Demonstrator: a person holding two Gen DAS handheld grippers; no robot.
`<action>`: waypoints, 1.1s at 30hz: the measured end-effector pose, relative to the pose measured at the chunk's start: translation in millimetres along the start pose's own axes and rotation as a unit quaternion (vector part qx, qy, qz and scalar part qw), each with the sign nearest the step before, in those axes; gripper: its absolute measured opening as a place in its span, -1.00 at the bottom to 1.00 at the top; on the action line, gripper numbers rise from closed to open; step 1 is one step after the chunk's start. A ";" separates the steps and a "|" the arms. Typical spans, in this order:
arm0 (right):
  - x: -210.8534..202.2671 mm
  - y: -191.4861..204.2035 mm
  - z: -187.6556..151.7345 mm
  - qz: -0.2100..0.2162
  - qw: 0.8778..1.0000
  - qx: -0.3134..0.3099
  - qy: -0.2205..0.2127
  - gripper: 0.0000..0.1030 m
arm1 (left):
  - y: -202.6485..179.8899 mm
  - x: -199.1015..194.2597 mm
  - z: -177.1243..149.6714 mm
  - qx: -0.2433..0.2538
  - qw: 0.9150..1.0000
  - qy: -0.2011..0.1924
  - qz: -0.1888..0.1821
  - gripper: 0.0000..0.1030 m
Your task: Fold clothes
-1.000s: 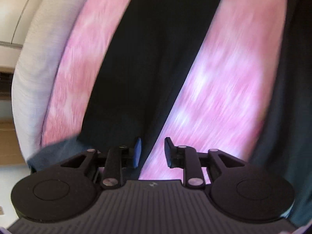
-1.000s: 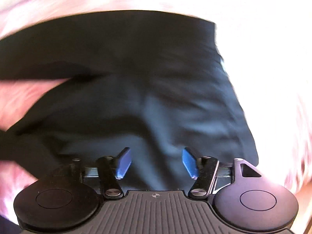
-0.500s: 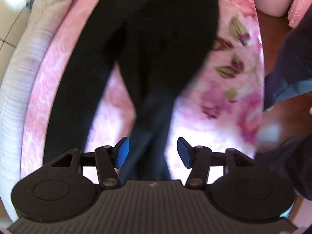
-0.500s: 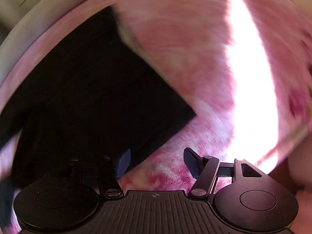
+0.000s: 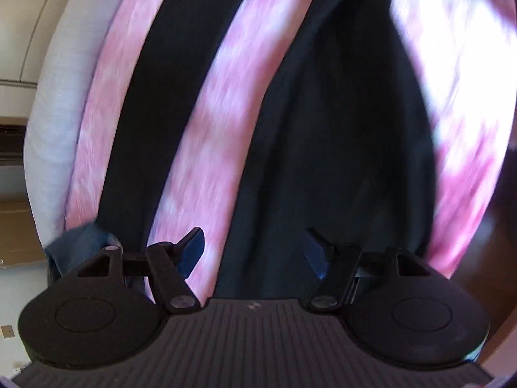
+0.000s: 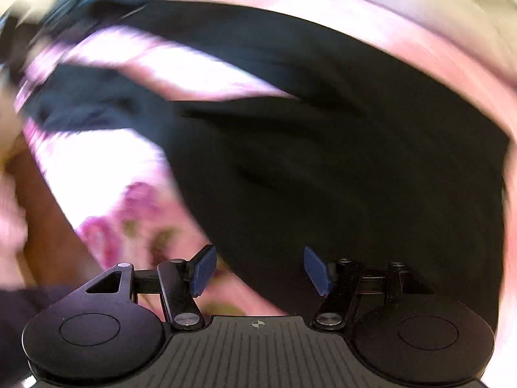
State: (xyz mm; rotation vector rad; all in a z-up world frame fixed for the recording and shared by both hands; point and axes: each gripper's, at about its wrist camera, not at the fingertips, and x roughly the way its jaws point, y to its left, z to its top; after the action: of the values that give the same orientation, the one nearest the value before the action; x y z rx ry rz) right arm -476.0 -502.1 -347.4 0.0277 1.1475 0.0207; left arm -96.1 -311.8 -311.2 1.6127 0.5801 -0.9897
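No readable writing or brand is seen in either view; only a small cross-shaped mark is stamped on each gripper body, too small to be read as a logo

The task garment is a pair of dark trousers (image 5: pixel 339 135), black to very dark navy, laid out on a pink floral bedspread (image 5: pixel 210 123). In the left wrist view two long dark legs are seen running up and away, separated by a strip of pink cover; the wider leg lies straight ahead of the fingers, the narrower leg (image 5: pixel 155 97) is further left. A bluish fabric corner (image 5: pixel 77 242) is seen at the lower left near the bed's pale edge (image 5: pixel 48 113). Heavy motion blur is present, so seams and texture cannot be told

In the right wrist view the trousers (image 6: pixel 339 161) are seen as a broad dark mass filling the centre and right, with two legs spread toward the upper left over the bedspread (image 6: pixel 106 168). Purple flower print is made out at lower left. This frame is blurred too

The left gripper (image 5: pixel 255 255) is held with fingers spread apart, nothing between the blue pads (image 5: pixel 194 252); dark cloth lies beyond the gap. The right gripper (image 6: pixel 258 270) is likewise released, blue pads (image 6: pixel 318 270) wide apart and empty, poised over the garment's edge
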 end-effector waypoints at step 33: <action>9.2 82.1 76.9 -0.163 0.942 -0.293 -0.012 -0.96 | 114.0 -91.1 -142.1 -0.091 0.986 -0.100 0.100 -0.99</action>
State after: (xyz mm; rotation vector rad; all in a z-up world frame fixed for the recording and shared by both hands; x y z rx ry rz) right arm -402.3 -420.6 -321.5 -0.6893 1.0723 0.0672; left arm -11.4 -196.7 -166.1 1.3609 0.3531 -0.9093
